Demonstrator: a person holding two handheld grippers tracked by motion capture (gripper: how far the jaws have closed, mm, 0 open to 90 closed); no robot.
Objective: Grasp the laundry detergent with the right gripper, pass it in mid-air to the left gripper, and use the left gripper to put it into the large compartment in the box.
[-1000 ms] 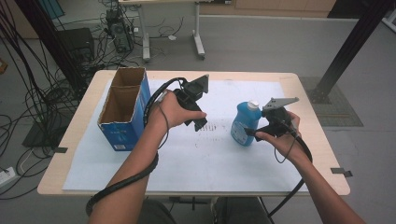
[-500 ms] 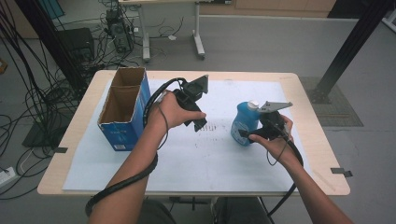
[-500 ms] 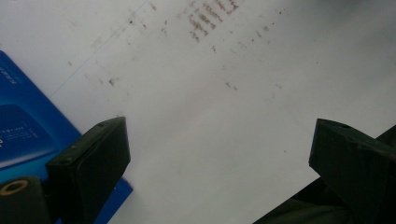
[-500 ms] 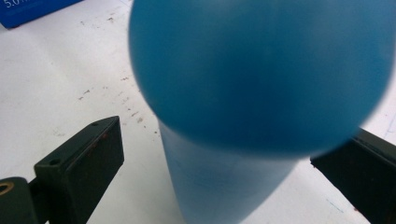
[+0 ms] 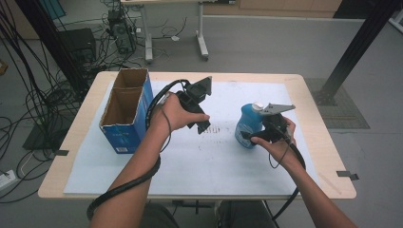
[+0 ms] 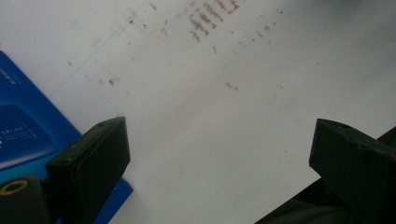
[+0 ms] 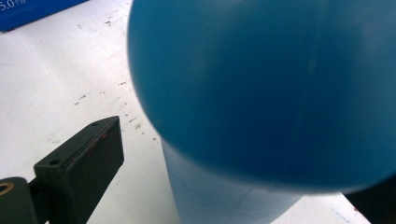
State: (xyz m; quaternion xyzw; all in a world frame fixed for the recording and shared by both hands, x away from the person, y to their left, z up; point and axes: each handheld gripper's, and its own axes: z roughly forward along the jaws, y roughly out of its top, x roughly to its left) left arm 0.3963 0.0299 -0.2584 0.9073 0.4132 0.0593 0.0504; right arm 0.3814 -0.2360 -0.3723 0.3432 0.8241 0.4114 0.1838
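Your right gripper [image 5: 256, 135] is right up against the blue bottle [image 5: 248, 124], which stands upright right of centre in the high view, on the white sheet [image 5: 199, 166] covering the table [image 5: 328, 156]. In the right gripper view the bottle's rounded body [image 7: 261, 93] looms between the jaws: one jaw stands clear of it at lower left with sheet showing in the gap, the other is cut off at the lower right corner, so the jaws are spread around it and not yet pinching. Watch that curve: close high on the bulge and I'd expect the smooth plastic to squirt out or tip over. Push any further forward and you could simply shove it along the sheet. Your left gripper [image 5: 197, 107] hangs above the middle of the sheet, jaws wide apart on nothing, just right of the open blue box [image 5: 124, 118] at centre left. Swing carelessly and its cable could catch that box.
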